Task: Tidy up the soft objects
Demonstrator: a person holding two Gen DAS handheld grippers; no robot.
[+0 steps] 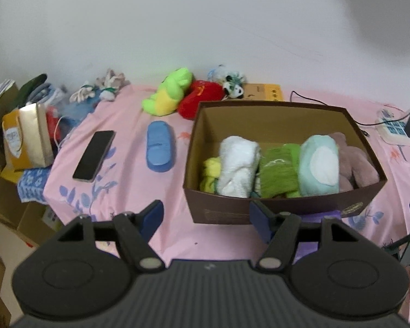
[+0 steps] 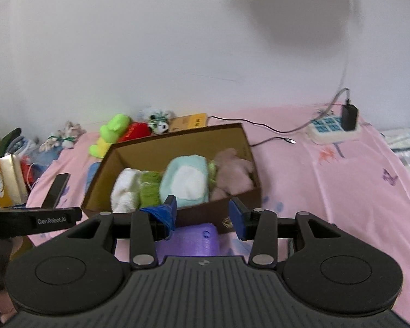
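A brown cardboard box (image 1: 232, 213) (image 2: 199, 216) stands on the pink bedsheet. It holds a white towel roll (image 1: 239, 165), a green yarn piece (image 1: 278, 172), a mint plush (image 1: 318, 165) and a mauve plush (image 1: 355, 164). A green-yellow plush (image 1: 168, 93), a red plush (image 1: 199, 98) and a panda plush (image 1: 233, 86) lie behind the box. A blue slipper (image 1: 159, 146) lies left of it. My left gripper (image 1: 205, 220) is open and empty before the box's front wall. My right gripper (image 2: 203, 214) is open, over a purple soft item (image 2: 194, 240).
A black phone (image 1: 94, 155) lies left of the slipper. A yellow carton (image 1: 27, 136) and cardboard boxes stand off the bed's left edge. A power strip (image 1: 397, 128) (image 2: 333, 127) with cables lies at the right. A white wall runs behind the bed.
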